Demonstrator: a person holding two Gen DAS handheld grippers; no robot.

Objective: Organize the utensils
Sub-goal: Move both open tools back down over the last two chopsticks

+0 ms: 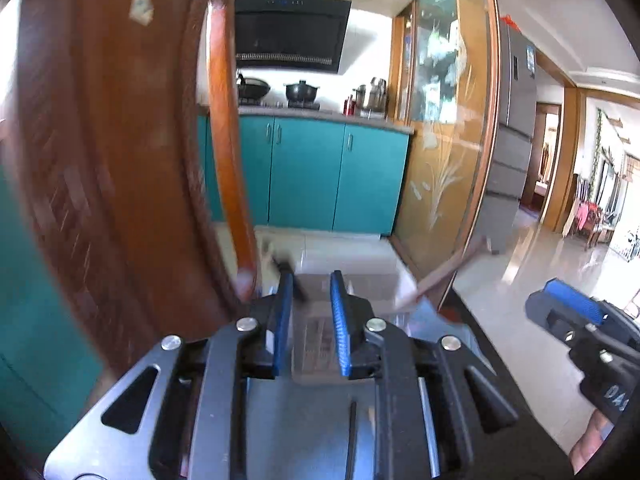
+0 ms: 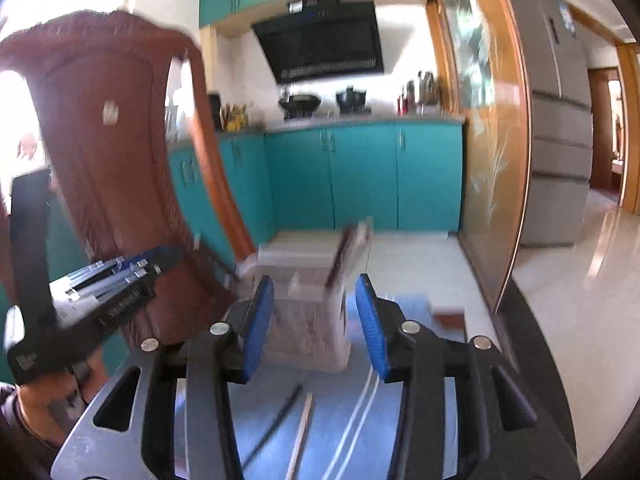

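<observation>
A brown chair (image 2: 108,152) fills the left of my right wrist view. Lower centre, a clear utensil holder (image 2: 308,320) stands on the blue surface (image 2: 404,412), with dark sticks (image 2: 340,256) rising from it. My right tongs (image 2: 316,320) are spread wide, the holder between them, untouched as far as I see. My left tongs (image 1: 310,312) are parted with a narrower gap, pinching nothing. Loose chopsticks (image 2: 300,432) lie on the surface at bottom centre.
</observation>
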